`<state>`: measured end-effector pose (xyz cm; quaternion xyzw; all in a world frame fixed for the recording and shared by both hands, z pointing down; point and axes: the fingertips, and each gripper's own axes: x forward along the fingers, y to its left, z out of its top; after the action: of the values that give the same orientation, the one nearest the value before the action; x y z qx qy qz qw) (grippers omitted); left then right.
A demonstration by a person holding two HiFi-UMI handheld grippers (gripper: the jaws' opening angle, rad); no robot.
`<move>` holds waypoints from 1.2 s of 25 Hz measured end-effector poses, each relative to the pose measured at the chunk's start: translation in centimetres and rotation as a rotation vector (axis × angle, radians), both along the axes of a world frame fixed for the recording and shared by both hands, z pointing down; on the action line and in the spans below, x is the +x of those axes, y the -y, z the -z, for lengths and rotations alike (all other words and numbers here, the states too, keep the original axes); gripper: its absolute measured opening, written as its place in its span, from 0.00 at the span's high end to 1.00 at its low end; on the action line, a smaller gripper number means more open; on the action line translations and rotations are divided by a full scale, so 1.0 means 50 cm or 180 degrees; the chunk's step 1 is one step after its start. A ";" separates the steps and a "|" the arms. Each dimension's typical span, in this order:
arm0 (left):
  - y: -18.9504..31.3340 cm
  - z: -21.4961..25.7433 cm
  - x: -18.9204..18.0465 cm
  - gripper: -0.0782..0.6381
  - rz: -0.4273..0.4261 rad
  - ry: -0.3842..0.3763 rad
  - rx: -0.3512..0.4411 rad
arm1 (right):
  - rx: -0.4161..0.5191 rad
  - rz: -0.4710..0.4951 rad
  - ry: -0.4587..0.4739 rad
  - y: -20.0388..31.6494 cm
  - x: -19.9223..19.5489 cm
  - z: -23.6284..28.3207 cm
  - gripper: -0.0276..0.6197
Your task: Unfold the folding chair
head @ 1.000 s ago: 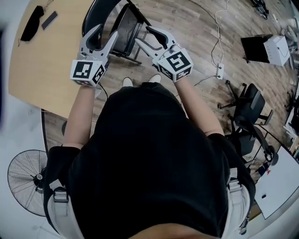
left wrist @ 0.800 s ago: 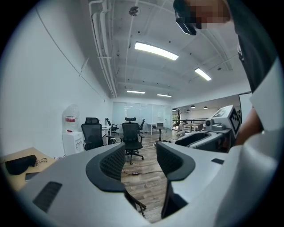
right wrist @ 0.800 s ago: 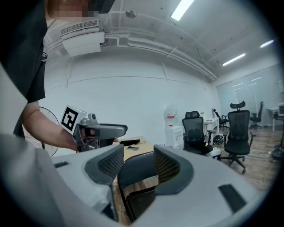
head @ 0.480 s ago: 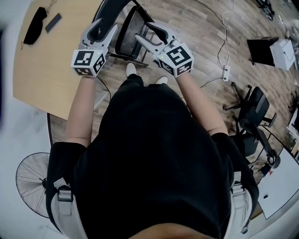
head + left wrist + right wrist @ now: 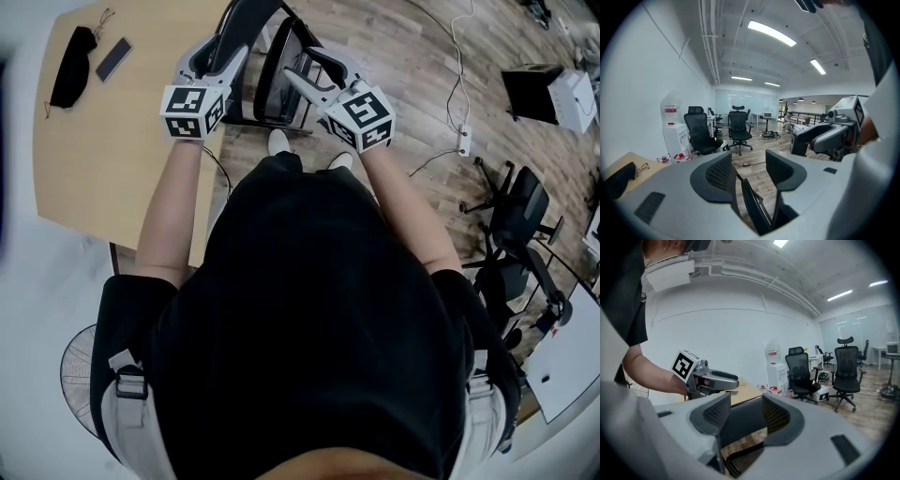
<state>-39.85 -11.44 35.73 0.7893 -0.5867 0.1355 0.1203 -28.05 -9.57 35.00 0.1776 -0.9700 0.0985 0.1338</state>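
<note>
The black folding chair (image 5: 274,80) stands on the wood floor just ahead of the person, beside the table, and looks only partly spread. My left gripper (image 5: 217,56) reaches in at the chair's left side, jaws apart. A thin black edge of the chair (image 5: 753,208) shows low between the left gripper (image 5: 750,171) jaws, untouched by the pads. My right gripper (image 5: 302,66) comes in from the right, also with a gap between its jaws. In the right gripper view a dark chair panel (image 5: 739,427) lies beyond the right gripper (image 5: 743,414) jaws.
A light wooden table (image 5: 103,150) lies at the left with a phone (image 5: 118,58) and a black pouch (image 5: 73,52). A floor fan (image 5: 82,375) stands lower left. Office chairs (image 5: 516,225), a power strip (image 5: 461,141) with cable and a box (image 5: 562,94) are at the right.
Both grippers have moved forward and down toward the chair, which now sits right between them. Neither jaw gap has visibly changed.
</note>
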 end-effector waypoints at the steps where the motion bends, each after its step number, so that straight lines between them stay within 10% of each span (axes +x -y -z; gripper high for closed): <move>1: 0.007 -0.011 -0.013 0.58 -0.0007 -0.0001 -0.0034 | -0.0007 -0.0020 -0.0014 0.004 -0.010 -0.005 0.65; 30: 0.140 -0.295 -0.154 0.58 0.0051 -0.0096 -0.1675 | -0.0294 -0.0297 -0.0323 0.106 -0.149 -0.114 0.65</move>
<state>-47.54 -18.45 50.50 0.7280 -0.5357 0.2707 0.3312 -35.50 -14.87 40.72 0.2210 -0.9470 0.1402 0.1861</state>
